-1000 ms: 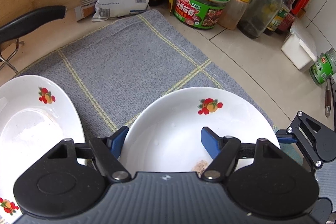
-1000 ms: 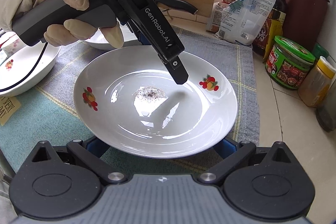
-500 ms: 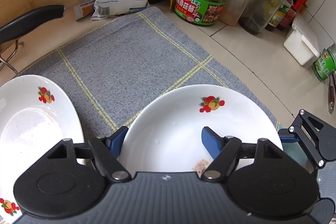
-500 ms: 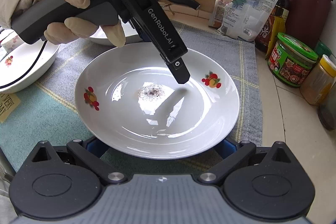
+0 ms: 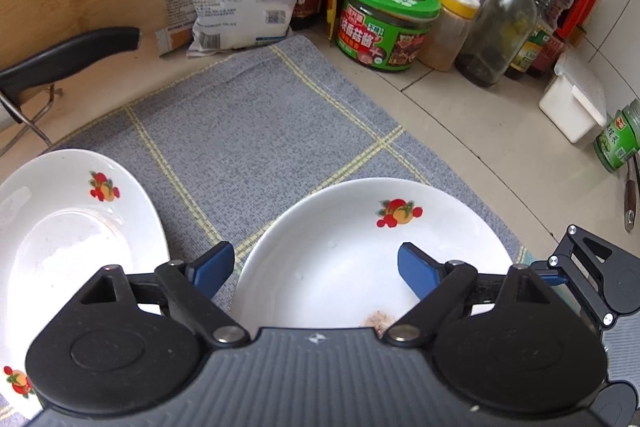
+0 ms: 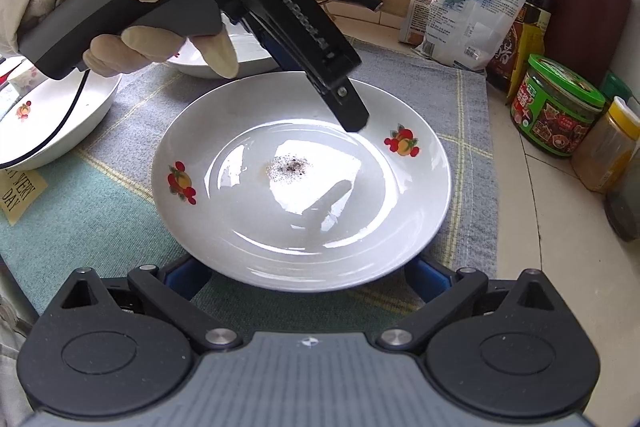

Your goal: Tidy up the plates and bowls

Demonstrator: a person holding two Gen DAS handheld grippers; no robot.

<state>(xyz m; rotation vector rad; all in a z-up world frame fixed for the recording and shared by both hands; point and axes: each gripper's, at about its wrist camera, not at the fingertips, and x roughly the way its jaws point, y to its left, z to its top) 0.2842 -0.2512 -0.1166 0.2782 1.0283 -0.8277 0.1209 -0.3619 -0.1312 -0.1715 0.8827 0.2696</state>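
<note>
On the grey checked mat [image 5: 256, 131], the plate [image 6: 300, 187] w/ the fruit print sits flat, dark crumbs at its centre. My left gripper [image 5: 312, 267] is opening over its far rim: jaws were narrow a sec ago, now much wider, one blue pad outside the edge, the other over the plate's inside, neither pressing. So I judge the plate's let go, set down here. My right gripper [image 6: 304, 275] straddles the near rim, wide apart; contact there I can't tell. A second plate [image 5: 68, 247] lies just beside, to the left. Stacking prob. comes next.
</note>
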